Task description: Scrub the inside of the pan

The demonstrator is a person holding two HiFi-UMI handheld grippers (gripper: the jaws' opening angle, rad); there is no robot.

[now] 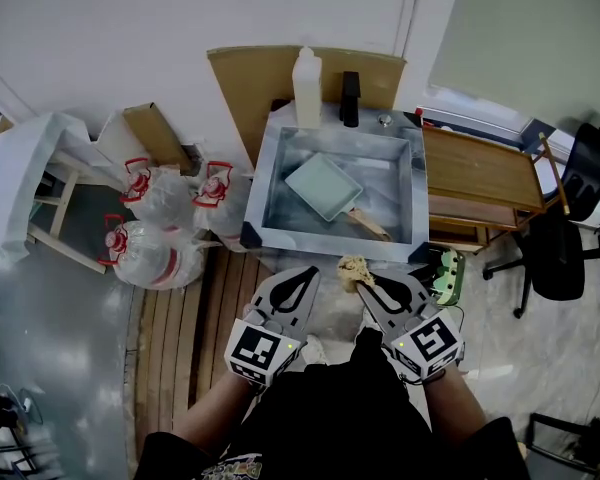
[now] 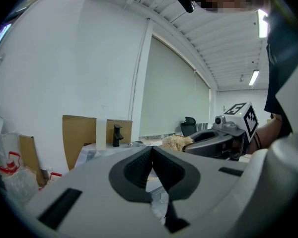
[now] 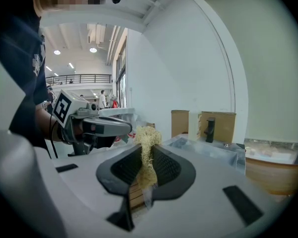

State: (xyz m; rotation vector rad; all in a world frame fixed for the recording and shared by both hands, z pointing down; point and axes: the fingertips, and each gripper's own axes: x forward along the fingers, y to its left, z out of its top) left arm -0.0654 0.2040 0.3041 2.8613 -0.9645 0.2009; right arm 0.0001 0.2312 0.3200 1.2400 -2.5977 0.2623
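Two grippers are held side by side, near the person's body; the left gripper (image 1: 310,273) (image 2: 152,148) has its jaws pressed together on nothing; the right gripper (image 1: 365,286) (image 3: 148,150) pinches one tan fibrous scrubber (image 1: 355,268) (image 3: 147,137); ahead of both, one steel sink (image 1: 280,168) holds one pale green pan (image 1: 322,186), its wooden handle pointing back toward the right gripper; beyond stand one white bottle (image 1: 307,86) and one black faucet (image 1: 350,98); three clear jugs (image 1: 160,253) lie off the left gripper's left.

I can read no words, brands or numbers. The cube (image 1: 260,351) on my left gripper (image 1: 308,273) and the one on my right gripper (image 1: 368,282) bear only black-and-white square patterns. Any print on the water jugs (image 1: 155,253), left of frame, is too small.
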